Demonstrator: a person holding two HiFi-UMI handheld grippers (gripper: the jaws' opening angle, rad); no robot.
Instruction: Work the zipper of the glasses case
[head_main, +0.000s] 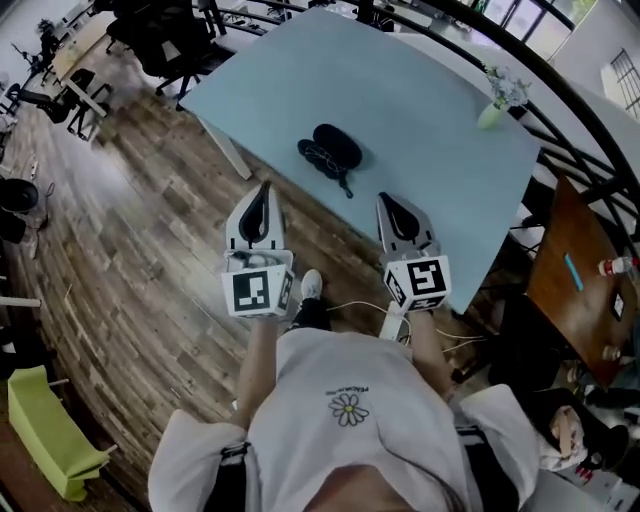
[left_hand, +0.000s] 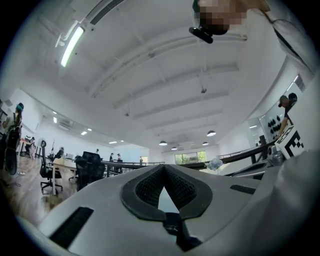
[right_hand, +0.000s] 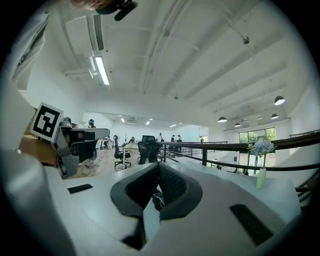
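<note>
The black glasses case (head_main: 334, 148) lies on the light blue table (head_main: 420, 130), near the table's front edge, with a thin cord trailing from it toward me. Both grippers hover short of the table, over the wooden floor, and point toward the case. My left gripper (head_main: 265, 187) is shut with nothing in it and sits to the near left of the case. My right gripper (head_main: 384, 199) is also shut and empty, to the near right of the case. In the left gripper view the closed jaws of the left gripper (left_hand: 163, 168) point level across the room. In the right gripper view, the right gripper (right_hand: 158, 165) does the same.
A small vase of flowers (head_main: 497, 100) stands at the table's far right, and the vase (right_hand: 261, 172) also appears in the right gripper view. Office chairs (head_main: 160, 40) stand beyond the table's left corner. A brown side table (head_main: 575, 290) with a bottle is at the right.
</note>
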